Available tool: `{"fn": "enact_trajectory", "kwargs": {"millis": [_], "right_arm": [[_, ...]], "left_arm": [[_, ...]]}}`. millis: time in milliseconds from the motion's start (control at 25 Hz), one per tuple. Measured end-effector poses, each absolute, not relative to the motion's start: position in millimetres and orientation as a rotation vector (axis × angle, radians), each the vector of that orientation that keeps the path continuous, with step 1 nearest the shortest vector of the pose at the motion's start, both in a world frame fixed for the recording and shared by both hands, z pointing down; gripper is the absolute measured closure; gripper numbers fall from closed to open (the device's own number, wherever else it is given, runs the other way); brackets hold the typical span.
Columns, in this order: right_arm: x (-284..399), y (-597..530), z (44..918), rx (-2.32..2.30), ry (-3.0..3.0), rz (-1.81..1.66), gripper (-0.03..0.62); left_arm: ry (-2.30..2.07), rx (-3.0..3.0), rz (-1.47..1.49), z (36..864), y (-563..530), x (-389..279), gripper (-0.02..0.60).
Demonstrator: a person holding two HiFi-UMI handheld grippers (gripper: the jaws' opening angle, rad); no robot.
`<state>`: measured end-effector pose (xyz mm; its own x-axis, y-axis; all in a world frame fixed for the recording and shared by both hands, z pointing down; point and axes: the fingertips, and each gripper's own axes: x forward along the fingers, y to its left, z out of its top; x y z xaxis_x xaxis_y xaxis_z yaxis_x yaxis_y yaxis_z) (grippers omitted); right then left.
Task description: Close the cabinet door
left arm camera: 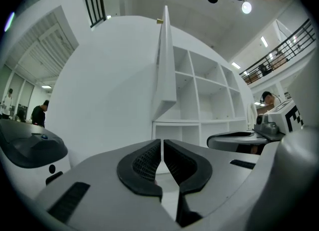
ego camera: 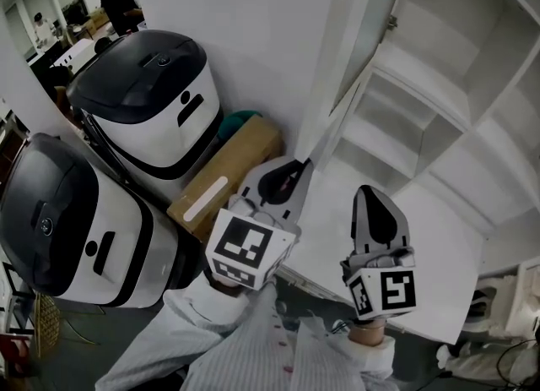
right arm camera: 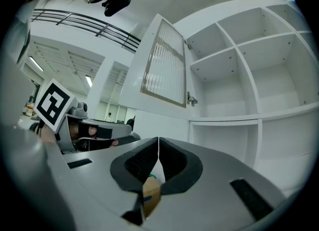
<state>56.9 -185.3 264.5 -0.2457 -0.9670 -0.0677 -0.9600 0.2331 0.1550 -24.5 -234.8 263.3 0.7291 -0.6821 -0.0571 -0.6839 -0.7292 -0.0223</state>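
A white-walled workroom was pictured, its open-shelved cabinet (ego camera: 439,140) laid bare. The cabinet door (ego camera: 336,77) was swung wide, seen edge-on just ahead of the left gripper (ego camera: 285,180), whose jaws were pressed together with nothing between them. The right gripper (ego camera: 377,212), likewise closed and empty, was held alongside, to the door's right, facing the shelves.

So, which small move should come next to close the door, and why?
Probably bring the shut left gripper to the outer face of the cabinet door and press it toward the shelves: the door stands wide open, edge-on ahead of that gripper.
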Motion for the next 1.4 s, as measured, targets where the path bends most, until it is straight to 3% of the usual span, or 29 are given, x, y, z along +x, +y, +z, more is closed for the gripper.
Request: {"fn": "enact_trajectory", "kwargs": {"millis": [160,280,680,1040,1280,1400], "right_arm": [[53.8,-187.6,265.7,1.898,-2.429,-0.255,0.579],[53.6,-188.1,266.1,1.903,-2.429,-0.248,0.579],[53.2,-191.2,265.9,1.914,-2.428,-0.242,0.579],[57.0,-195.0,264.6,1.915,-2.426,-0.244,0.579],[60.3,-199.3,265.7,1.925,-2.422,-0.245,0.579],[61.9,-202.7,267.1,1.936,-2.415,-0.239,0.579]], "left_arm": [[1.118,-2.880,0.124,253.5,-233.4,-27.3,0.567],[1.071,-2.896,0.143,248.2,-230.8,-25.0,0.472],[1.042,-2.848,0.288,207.7,-226.0,-29.4,0.364],[1.027,-2.804,0.311,188.6,-228.4,-21.2,0.373],[1.057,-2.788,0.345,185.6,-233.0,-23.5,0.486],[1.044,-2.777,0.343,184.4,-233.2,-24.5,0.486]]}}
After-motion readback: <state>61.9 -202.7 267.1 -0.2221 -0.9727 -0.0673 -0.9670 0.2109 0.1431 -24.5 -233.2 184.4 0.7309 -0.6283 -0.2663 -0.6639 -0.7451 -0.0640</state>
